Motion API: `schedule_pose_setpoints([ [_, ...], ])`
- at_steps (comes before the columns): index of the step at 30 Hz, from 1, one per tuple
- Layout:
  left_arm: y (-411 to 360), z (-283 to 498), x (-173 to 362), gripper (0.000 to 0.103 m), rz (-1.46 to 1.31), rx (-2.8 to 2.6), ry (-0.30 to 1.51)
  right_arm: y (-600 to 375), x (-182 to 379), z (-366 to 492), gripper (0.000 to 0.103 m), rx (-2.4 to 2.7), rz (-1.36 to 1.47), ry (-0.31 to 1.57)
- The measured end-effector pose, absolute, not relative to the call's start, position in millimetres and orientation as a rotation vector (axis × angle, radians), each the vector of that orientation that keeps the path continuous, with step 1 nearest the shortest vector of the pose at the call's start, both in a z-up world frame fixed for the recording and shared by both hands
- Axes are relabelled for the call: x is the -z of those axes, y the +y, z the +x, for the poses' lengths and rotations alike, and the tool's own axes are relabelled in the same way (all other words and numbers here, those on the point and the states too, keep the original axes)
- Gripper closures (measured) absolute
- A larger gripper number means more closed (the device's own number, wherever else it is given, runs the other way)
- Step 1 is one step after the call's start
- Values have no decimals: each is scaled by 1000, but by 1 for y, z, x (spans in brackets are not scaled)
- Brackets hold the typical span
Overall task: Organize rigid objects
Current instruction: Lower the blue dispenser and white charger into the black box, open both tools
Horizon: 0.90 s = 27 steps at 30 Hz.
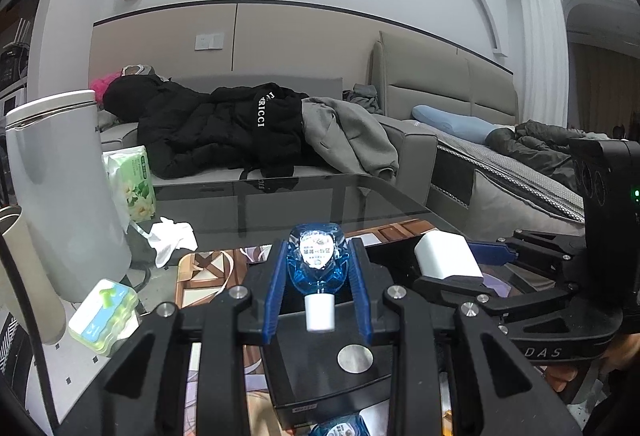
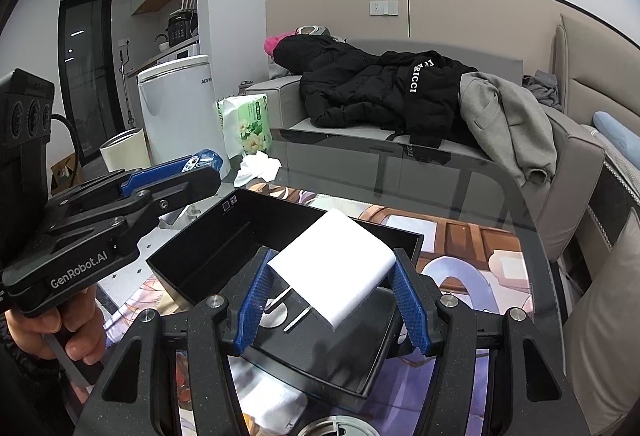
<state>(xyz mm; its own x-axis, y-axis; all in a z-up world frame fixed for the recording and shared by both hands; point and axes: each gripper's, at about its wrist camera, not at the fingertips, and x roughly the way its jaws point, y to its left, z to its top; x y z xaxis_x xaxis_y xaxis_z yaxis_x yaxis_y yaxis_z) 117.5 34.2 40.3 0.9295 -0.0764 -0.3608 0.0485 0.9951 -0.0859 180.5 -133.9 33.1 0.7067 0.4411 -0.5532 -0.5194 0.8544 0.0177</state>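
Observation:
My left gripper (image 1: 318, 272) is shut on a small blue bottle (image 1: 316, 256) with a white cap, held above the open black box (image 1: 320, 368). My right gripper (image 2: 334, 288) is shut on a white charger plug (image 2: 336, 272), its metal prongs pointing down over the same black box (image 2: 224, 248). In the left wrist view the right gripper (image 1: 476, 256) with the white plug (image 1: 446, 254) sits just right of the bottle. In the right wrist view the left gripper (image 2: 200, 163) with the bottle shows at the left. A second blue bottle (image 1: 340, 428) lies below the box.
The box rests on a glass table (image 2: 440, 179). A white bin (image 1: 60, 187), a green tissue pack (image 1: 132, 179), a crumpled tissue (image 1: 172, 240) and a small green packet (image 1: 104, 316) are on the left. A sofa with coats (image 1: 248, 127) stands behind.

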Motion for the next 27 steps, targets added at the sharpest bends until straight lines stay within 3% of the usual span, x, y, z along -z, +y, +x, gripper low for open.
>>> schedule_pose_setpoints([
  [27,40,129,-21,74,-87,71,461,-110,-13,188,44,-518,-202,586],
])
